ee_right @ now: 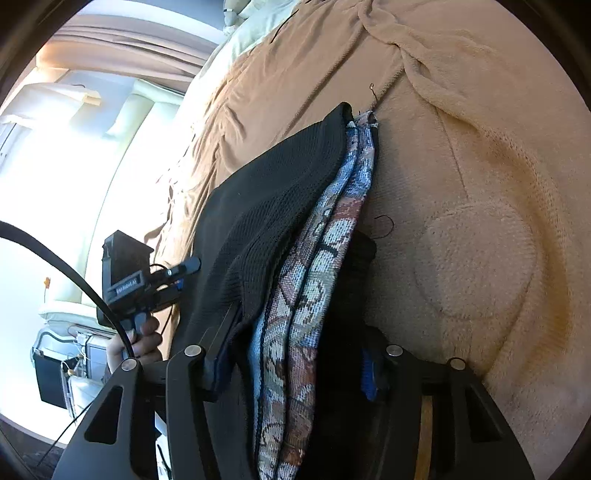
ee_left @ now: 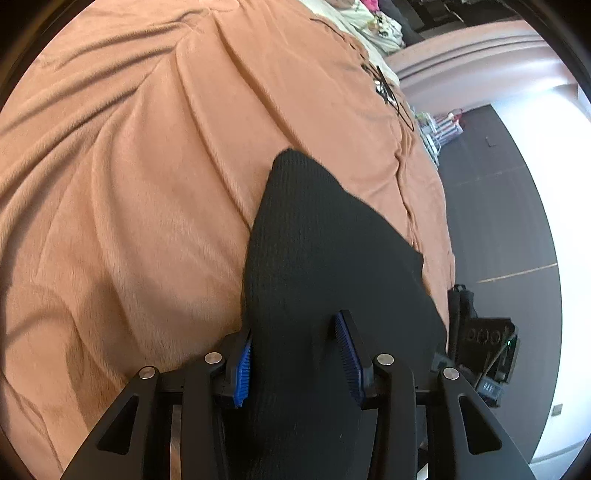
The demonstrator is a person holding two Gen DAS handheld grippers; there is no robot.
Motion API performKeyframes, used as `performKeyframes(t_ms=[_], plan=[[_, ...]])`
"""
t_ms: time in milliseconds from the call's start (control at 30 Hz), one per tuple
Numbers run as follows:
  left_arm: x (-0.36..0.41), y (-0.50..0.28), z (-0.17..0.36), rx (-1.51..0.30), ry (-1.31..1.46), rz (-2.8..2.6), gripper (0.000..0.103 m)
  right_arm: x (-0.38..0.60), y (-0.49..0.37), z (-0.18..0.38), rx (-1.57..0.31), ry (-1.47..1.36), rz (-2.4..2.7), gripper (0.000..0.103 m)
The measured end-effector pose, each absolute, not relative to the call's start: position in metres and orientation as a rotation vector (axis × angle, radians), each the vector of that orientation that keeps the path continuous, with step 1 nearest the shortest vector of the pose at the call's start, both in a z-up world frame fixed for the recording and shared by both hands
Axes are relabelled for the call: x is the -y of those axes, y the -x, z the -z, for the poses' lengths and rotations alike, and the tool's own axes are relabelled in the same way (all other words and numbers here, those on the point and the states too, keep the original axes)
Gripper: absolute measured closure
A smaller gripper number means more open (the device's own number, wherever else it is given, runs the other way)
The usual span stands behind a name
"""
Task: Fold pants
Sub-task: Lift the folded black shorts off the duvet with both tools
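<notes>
The pants [ee_left: 314, 240] are black knit cloth; a pointed flap of them lies over an orange-brown blanket [ee_left: 129, 184]. My left gripper [ee_left: 295, 362] is shut on this cloth, which fills the gap between its blue pads [ee_left: 243, 369]. In the right wrist view the pants [ee_right: 266, 206] show a black outer layer and blue, brown and cream patterned layers [ee_right: 314, 258], bunched together. My right gripper [ee_right: 295, 373] is shut on that bundle, and the cloth hides most of its pads. The left gripper [ee_right: 184, 271] also shows there, held by a hand [ee_right: 140, 343], its tips at the black cloth's edge.
The bed's edge [ee_left: 439, 221] drops to a dark floor [ee_left: 498, 221] on the right. A cream fleece blanket [ee_right: 480, 240] with thick folds covers the bed right of the pants. Light bedding and clutter [ee_left: 376, 26] lie far back. A black cable [ee_right: 74, 266] crosses near the hand.
</notes>
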State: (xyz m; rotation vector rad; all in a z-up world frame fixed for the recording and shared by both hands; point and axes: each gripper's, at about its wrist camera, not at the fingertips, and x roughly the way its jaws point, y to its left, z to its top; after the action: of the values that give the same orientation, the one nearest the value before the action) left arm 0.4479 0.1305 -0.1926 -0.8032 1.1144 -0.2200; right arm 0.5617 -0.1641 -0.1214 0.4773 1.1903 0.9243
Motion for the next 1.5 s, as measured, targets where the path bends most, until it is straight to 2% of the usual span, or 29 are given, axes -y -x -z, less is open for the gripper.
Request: performKeyframes(t_ms=[133, 267, 333, 533, 600, 667, 767, 933, 1000, 1067, 1133, 1267, 1300, 1333, 1367, 1433, 1500], plan=[[-0.131, -0.448, 0.190, -1.123, 0.797, 0.206, 0.061, 0.165, -0.566, 0.120, -1.208, -0.501, -0.919, 0.047], [-0.126, -0.450, 0.186, -1.131, 0.758, 0.196, 0.062, 0.161, -0.567, 0.121, -1.208, -0.534, -0.948, 0.027], [-0.125, -0.451, 0.186, -1.133, 0.750, 0.193, 0.062, 0.155, -0.570, 0.124, -1.210, -0.542, -0.951, 0.021], [-0.125, -0.453, 0.187, -1.133, 0.745, 0.191, 0.062, 0.137, -0.567, 0.118, -1.212, -0.415, -0.906, 0.020], [-0.125, -0.454, 0.187, -1.133, 0.743, 0.191, 0.062, 0.136, -0.565, 0.117, -1.203, -0.379, -0.887, 0.031], [-0.125, -0.456, 0.187, -1.128, 0.746, 0.192, 0.062, 0.144, -0.566, 0.120, -1.202, -0.391, -0.878, 0.050], [-0.125, -0.456, 0.188, -1.124, 0.756, 0.199, 0.062, 0.163, -0.571, 0.131, -1.211, -0.505, -0.928, 0.064], [-0.124, -0.458, 0.188, -1.124, 0.757, 0.219, 0.062, 0.179, -0.572, 0.148, -1.196, -0.635, -0.987, 0.067], [-0.124, -0.459, 0.188, -1.124, 0.756, 0.222, 0.062, 0.176, -0.571, 0.147, -1.199, -0.624, -0.978, 0.063], [-0.125, -0.460, 0.189, -1.125, 0.762, 0.226, 0.062, 0.168, -0.572, 0.143, -1.206, -0.616, -0.977, 0.051], [-0.126, -0.461, 0.189, -1.124, 0.768, 0.230, 0.062, 0.163, -0.573, 0.141, -1.213, -0.611, -0.980, 0.045], [-0.126, -0.464, 0.191, -1.119, 0.763, 0.230, 0.064, 0.158, -0.574, 0.136, -1.215, -0.552, -0.971, 0.043], [-0.125, -0.465, 0.191, -1.118, 0.759, 0.226, 0.071, 0.158, -0.573, 0.134, -1.213, -0.543, -0.968, 0.045], [-0.125, -0.465, 0.192, -1.118, 0.758, 0.221, 0.076, 0.158, -0.572, 0.132, -1.207, -0.529, -0.950, 0.055], [-0.126, -0.464, 0.191, -1.117, 0.764, 0.219, 0.084, 0.160, -0.570, 0.129, -1.203, -0.516, -0.938, 0.061], [-0.125, -0.462, 0.185, -1.104, 0.765, 0.226, 0.088, 0.162, -0.564, 0.121, -1.176, -0.503, -0.941, 0.070], [-0.123, -0.457, 0.172, -1.078, 0.746, 0.243, 0.090, 0.162, -0.557, 0.111, -1.146, -0.477, -0.939, 0.072]])
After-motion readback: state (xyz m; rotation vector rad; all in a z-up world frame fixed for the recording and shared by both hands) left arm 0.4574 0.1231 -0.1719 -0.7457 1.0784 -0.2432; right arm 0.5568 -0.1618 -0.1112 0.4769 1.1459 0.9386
